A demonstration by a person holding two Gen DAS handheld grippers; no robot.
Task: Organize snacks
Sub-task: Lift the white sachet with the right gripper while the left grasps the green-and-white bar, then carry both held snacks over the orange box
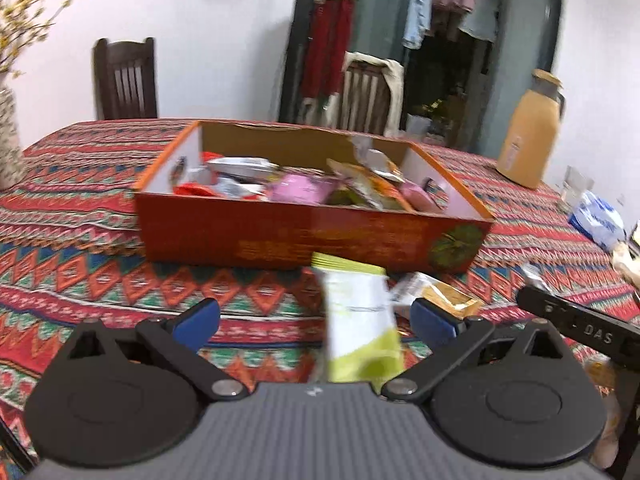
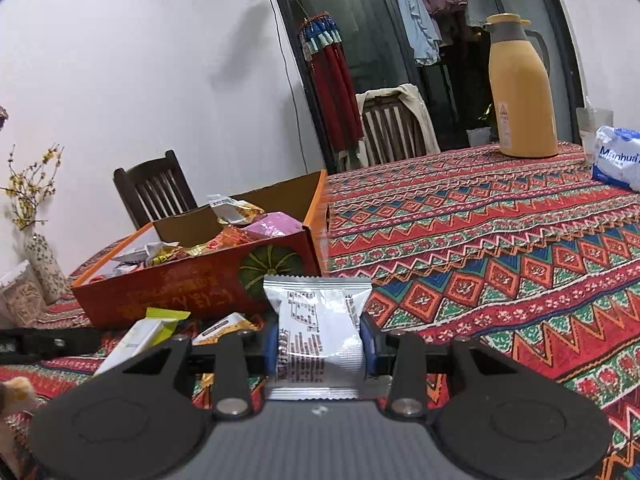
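Note:
An orange cardboard box (image 1: pixel 312 236) with several snack packets in it stands on the patterned tablecloth; it also shows in the right wrist view (image 2: pixel 192 284). My left gripper (image 1: pixel 316 320) is open, and a white and lime-green packet (image 1: pixel 360 328) sits blurred between its blue pads, touching neither. The same packet shows in the right wrist view (image 2: pixel 140 340). My right gripper (image 2: pixel 320 344) is shut on a silver snack packet (image 2: pixel 316 328), held above the table in front of the box. A gold-wrapped snack (image 1: pixel 448 300) lies in front of the box.
A yellow thermos jug (image 2: pixel 520 92) stands at the far side of the table. A white and blue tissue pack (image 2: pixel 616 156) lies at the right. A vase with yellow flowers (image 2: pixel 40 248) stands at the left. Wooden chairs (image 1: pixel 124 80) stand behind the table.

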